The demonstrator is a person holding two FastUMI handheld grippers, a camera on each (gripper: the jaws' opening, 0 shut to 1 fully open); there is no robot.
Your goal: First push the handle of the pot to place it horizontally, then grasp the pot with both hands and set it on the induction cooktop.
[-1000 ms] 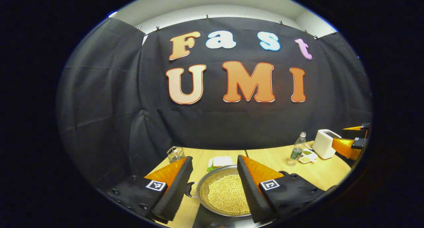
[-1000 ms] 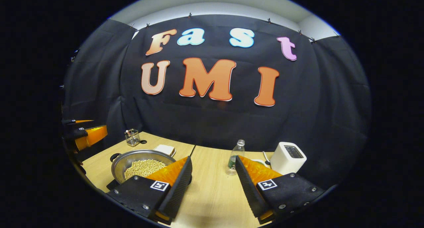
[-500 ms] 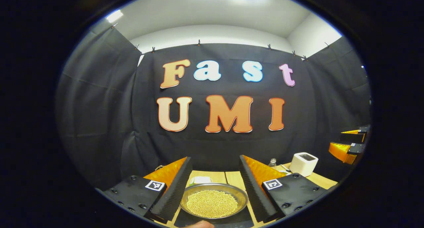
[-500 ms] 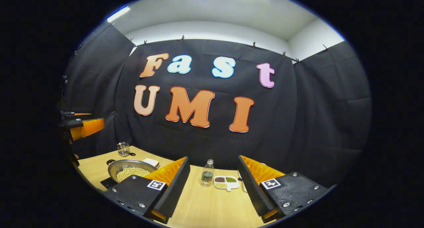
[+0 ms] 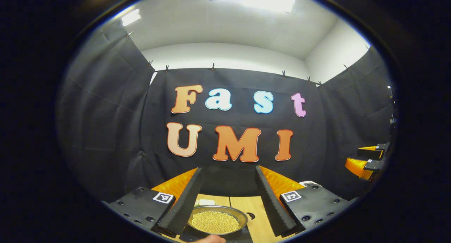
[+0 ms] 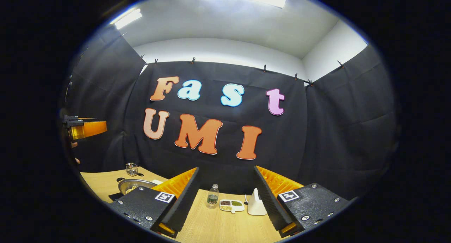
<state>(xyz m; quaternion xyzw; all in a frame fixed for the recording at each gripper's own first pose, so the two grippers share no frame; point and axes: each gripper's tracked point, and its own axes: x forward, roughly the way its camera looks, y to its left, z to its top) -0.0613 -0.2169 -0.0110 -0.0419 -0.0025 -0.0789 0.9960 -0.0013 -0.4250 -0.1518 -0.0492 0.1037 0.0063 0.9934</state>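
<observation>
Pot [image 5: 217, 222] full of pale beans sits on the dark cooktop [image 5: 243, 236], and I've pulled both grippers up and away from it.

Compared with a second ago it looks smaller and lower between my left gripper [image 5: 228, 197] fingers, more ceiling showing. Left fingers wide apart, gripping nothing; right gripper [image 6: 226, 197] fingers equally spread, empty, above the wooden table [image 6: 211, 225]. In the right gripper view the pot [image 6: 135, 183] is half hidden behind my finger; bottle [image 6: 212, 196], divided dish [image 6: 232, 205] and white appliance [image 6: 255, 204] sit between the fingers. A fingertip [image 5: 208, 238] pokes in, cut off at the edge.
</observation>
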